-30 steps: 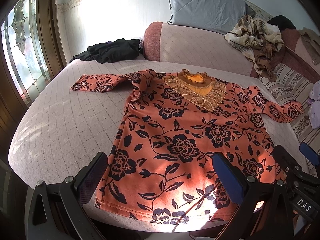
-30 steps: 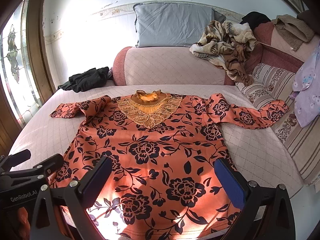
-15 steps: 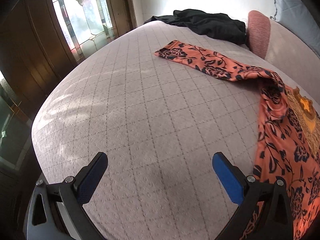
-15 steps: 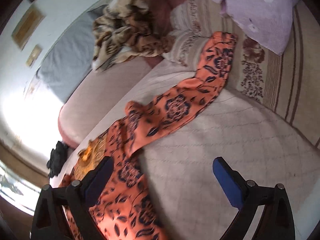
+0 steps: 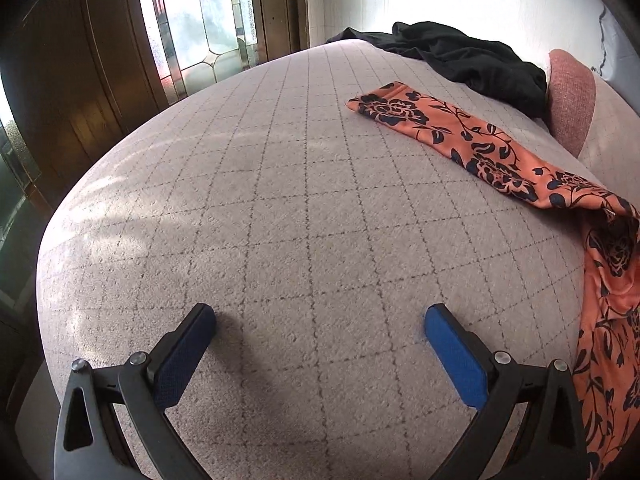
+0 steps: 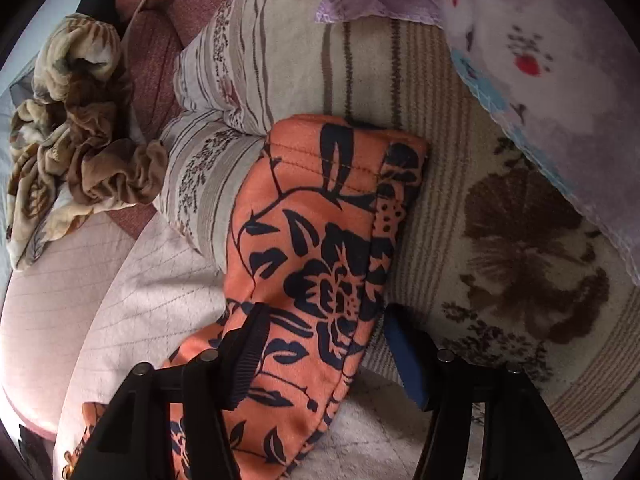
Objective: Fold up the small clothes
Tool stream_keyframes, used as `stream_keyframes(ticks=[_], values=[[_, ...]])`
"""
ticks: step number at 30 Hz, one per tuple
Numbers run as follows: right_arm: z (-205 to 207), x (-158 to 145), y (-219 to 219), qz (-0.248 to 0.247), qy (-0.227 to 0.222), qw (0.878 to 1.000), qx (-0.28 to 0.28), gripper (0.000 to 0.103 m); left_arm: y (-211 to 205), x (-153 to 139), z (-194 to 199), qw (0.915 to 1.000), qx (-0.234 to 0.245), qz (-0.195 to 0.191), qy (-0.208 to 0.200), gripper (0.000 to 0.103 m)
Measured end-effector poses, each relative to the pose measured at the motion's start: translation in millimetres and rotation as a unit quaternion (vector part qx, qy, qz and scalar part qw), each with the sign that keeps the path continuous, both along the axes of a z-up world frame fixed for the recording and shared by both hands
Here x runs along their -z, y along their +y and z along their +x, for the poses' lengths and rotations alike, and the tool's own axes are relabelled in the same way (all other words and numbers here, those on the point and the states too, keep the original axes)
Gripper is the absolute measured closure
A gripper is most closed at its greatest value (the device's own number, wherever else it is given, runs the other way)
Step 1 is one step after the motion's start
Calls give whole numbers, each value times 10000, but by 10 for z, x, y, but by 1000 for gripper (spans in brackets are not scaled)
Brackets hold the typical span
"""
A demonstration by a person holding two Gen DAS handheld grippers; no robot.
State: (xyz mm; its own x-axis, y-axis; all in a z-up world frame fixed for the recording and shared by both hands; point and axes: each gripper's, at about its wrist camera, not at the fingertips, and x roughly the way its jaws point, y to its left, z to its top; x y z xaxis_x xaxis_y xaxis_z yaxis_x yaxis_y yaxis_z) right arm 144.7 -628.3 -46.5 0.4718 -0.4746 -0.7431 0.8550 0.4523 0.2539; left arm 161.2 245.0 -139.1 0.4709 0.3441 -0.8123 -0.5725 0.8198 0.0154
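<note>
The quilted bed (image 5: 280, 200) fills the space ahead of the left gripper (image 5: 320, 322), whose jaws stand wide with only bare cover between them. The orange floral top (image 5: 472, 148) lies off to that gripper's right, one sleeve stretched flat, its long axis running away and leftward to a cuff pointing at the dark garment (image 5: 472, 60) beyond. The right gripper (image 6: 324, 322) straddles the other sleeve; that cuff points straight ahead, against the striped cushion (image 6: 360, 68). Its jaws have just been closing, and the right pad stands apart from the cloth.
</note>
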Motion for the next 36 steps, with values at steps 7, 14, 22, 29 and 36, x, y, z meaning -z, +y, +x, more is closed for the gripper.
stream_keyframes(ticks=[7,14,22,29,36], values=[[438,-619,559,-881,65,9916,-942,98,15,6,7,10000,-43,-62,-33,0],[812,-1609,2947,-1746,-1131,9037,-3742,98,-7,-3,-8,10000,-17,-2,-44,0],[883,-60,5171,-500,-233,8173,-5736,52,-16,-7,-18,10000,15,10,-42,0],[777,319,5003,-47,187,8201,-5719,11,-28,1,2,10000,-27,57,-1,0],[1215,406,4361,565,300,8670,-4942,1,12,6,-9,9999,-70,-72,-49,0]])
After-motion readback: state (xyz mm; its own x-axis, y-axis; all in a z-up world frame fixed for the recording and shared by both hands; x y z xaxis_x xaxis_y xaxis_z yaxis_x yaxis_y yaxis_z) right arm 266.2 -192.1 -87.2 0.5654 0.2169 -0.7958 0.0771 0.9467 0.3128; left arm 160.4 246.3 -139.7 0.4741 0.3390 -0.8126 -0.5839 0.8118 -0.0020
